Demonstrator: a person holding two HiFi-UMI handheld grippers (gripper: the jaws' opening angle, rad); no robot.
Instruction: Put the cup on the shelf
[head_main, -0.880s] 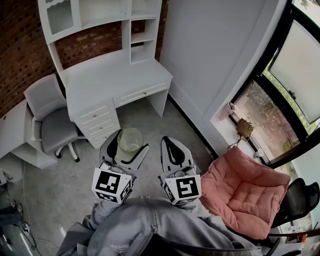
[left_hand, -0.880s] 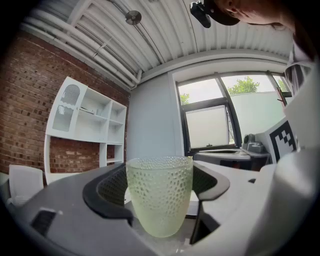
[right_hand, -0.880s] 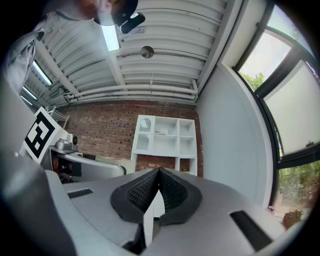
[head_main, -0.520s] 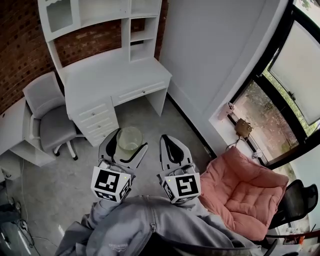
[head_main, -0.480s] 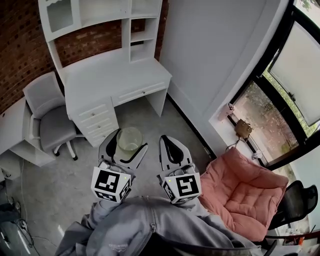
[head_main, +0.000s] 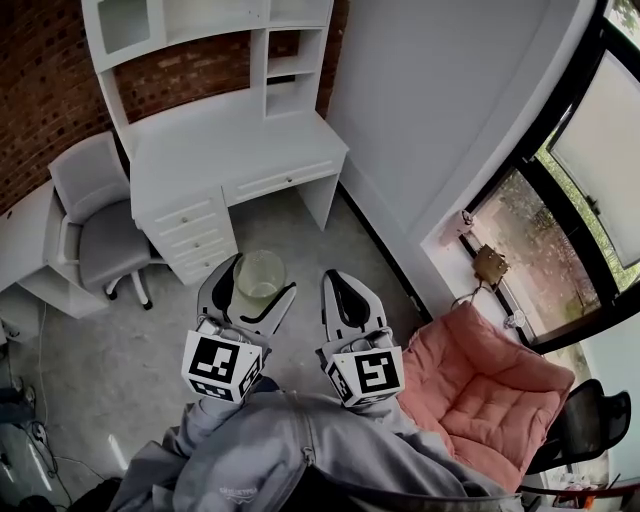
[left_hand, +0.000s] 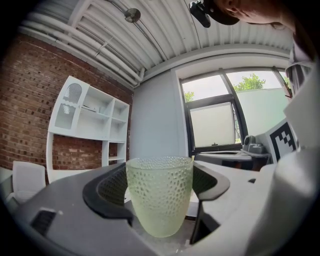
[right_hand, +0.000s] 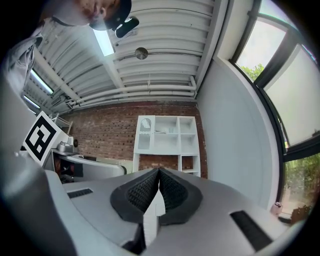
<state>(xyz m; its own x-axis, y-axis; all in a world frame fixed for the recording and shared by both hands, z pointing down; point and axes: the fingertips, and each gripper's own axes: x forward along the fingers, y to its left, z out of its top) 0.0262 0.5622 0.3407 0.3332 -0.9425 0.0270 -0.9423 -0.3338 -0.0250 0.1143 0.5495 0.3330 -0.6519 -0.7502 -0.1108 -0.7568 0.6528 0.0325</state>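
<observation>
Looking down from the head view, the left hand-held gripper (head_main: 252, 290) carried the pale green cup (head_main: 260, 272) upright between its jaws, above the grey floor (head_main: 130, 350). The cup was well apart from the white shelf unit (head_main: 215, 25). That shelf unit stood on a white surface (head_main: 225, 135) with drawers, against a brick wall (head_main: 40, 90), and a grey chair (head_main: 95, 235) sat just beside it. The right hand-held gripper (head_main: 338, 282) hung just beside the left one. A pink cushioned chair (head_main: 490, 385) lay near the window (head_main: 590, 170).

From the left gripper view, the dimpled, translucent cup (left_hand: 160, 192) stood upright between the two dark pads (left_hand: 107, 192). They pinched it on either side, with the jaws spread wide around it. The shelf unit (left_hand: 87, 122) showed far behind, to the left.

From the right gripper view, the jaws were pressed together with nothing between them, facing the shelf unit (right_hand: 167, 135) on the brick wall (right_hand: 107, 132).
</observation>
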